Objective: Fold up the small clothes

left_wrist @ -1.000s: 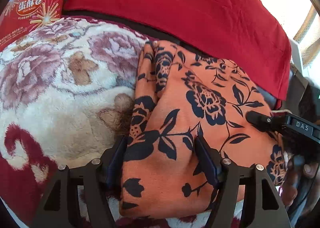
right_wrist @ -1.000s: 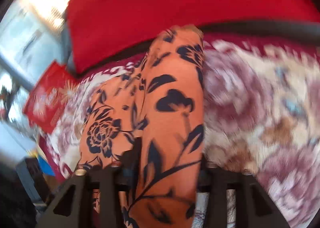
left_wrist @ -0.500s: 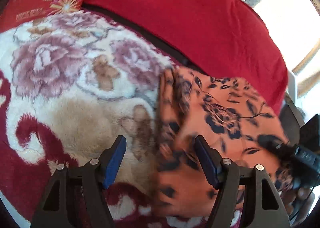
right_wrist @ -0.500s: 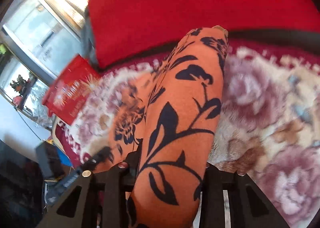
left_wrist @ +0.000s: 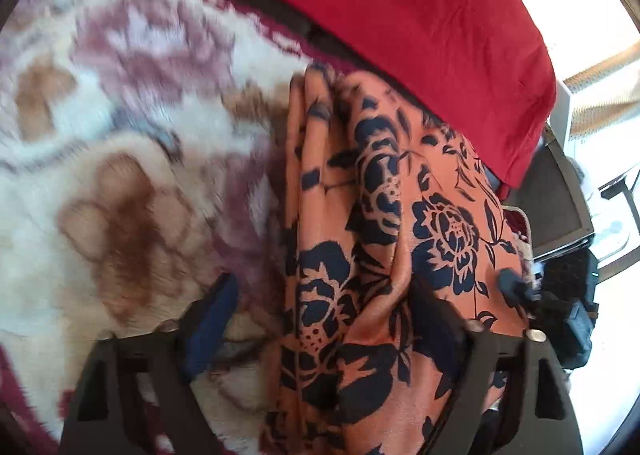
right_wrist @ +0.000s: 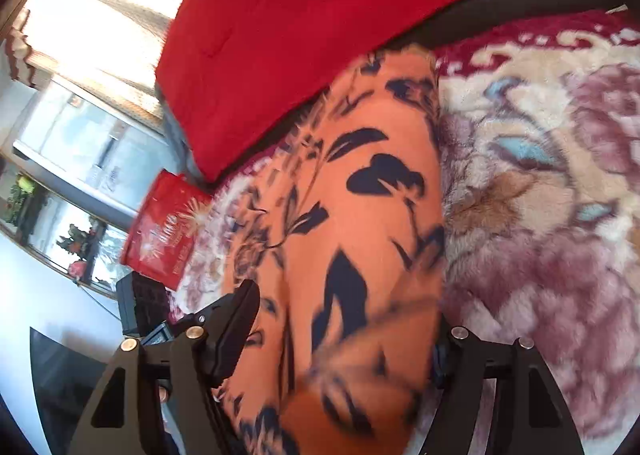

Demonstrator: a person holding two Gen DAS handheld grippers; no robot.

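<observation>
An orange garment with a dark blue flower print (left_wrist: 384, 239) lies bunched on a fleecy floral blanket (left_wrist: 120, 159). My left gripper (left_wrist: 320, 319) is open; the cloth fills the right half of the gap and covers its right finger, while the blue-padded left finger (left_wrist: 212, 315) stands bare over the blanket. In the right wrist view the same garment (right_wrist: 352, 223) spreads wide between the fingers of my right gripper (right_wrist: 340, 335), which is open; its left finger (right_wrist: 236, 323) is in view and its right fingertip is hidden by cloth. The right gripper's tip also shows in the left wrist view (left_wrist: 516, 287).
A red quilt (left_wrist: 400, 15) lies along the far edge of the blanket, also in the right wrist view (right_wrist: 304, 15). A red printed box (right_wrist: 168, 231) sits at the blanket's far left corner. A dark device (right_wrist: 140, 307) and windows lie beyond.
My right gripper has opened and the cloth it held now lies slack and wide between its fingers. My left gripper has moved back over the garment's left edge.
</observation>
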